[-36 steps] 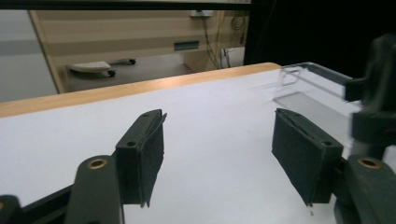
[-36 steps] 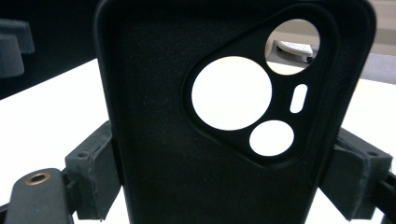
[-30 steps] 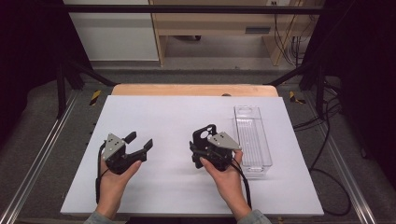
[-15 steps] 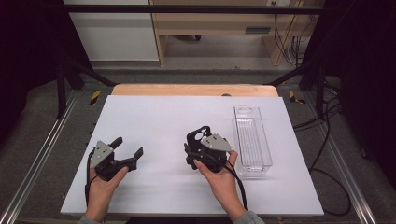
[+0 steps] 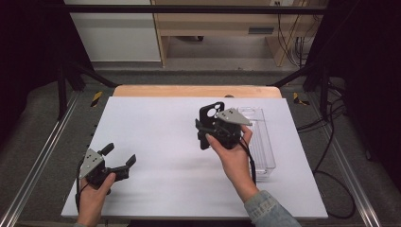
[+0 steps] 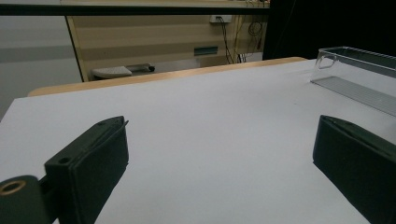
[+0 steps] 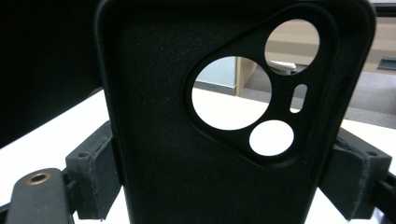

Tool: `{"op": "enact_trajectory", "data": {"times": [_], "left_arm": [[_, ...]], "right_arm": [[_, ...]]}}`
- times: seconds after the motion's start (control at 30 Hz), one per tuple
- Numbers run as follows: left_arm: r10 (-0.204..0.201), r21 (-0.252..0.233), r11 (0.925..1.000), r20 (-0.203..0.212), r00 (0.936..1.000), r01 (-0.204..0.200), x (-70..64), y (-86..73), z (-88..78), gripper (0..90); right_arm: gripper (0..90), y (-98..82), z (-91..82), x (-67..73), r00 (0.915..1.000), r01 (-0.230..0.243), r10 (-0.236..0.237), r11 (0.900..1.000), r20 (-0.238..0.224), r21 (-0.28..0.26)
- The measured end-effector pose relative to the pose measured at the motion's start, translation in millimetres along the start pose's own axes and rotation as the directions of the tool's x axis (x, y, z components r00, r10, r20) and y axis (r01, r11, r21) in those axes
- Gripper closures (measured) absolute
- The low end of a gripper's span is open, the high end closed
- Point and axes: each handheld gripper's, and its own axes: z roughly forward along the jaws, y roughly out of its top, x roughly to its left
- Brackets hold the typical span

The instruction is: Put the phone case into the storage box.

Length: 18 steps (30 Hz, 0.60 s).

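Observation:
A black phone case [image 5: 210, 113] with round camera cut-outs is held upright above the white tabletop [image 5: 161, 142], and my right gripper [image 5: 213, 130] is shut on its two long sides. In the right gripper view the case [image 7: 187, 140] stands between both pads [image 7: 93, 172]. Near the table's front left corner my left gripper [image 5: 120, 154] is low over the surface. Its jaws have just been opening and stand wide apart, with nothing between them [image 6: 219, 158].
A long clear plastic tray [image 5: 262, 142] lies along the table's right side, just beyond the right hand; it appears in the left gripper view as the tray [image 6: 355, 70]. A wooden strip [image 5: 194, 91] borders the far edge. Metal rails [image 5: 42, 161] flank the table.
The left hand has slid toward the front left corner and its jaws have spread wider. The right hand has lifted the phone case higher and farther from the person.

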Motion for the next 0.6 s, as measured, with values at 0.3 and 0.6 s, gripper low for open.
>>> {"op": "enact_trajectory", "data": {"times": [0.3, 0.6], "left_arm": [[0.007, -0.006, 1.0, 0.008, 0.9999, -0.007, -0.7, 0.6, 0.1, 3.5], [0.014, -0.003, 0.9999, 0.015, 0.9998, -0.014, -0.8, -1.0, 2.3, 3.5]], "right_arm": [[13.9, 28.4, 10.1, -36.3, 0.9964, -0.003, 0.005, 1.0, 0.085, -0.027], [13.9, 39.6, 17.6, -78.6, 0.9793, -0.004, 0.012, 0.999, 0.202, -0.042]]}}
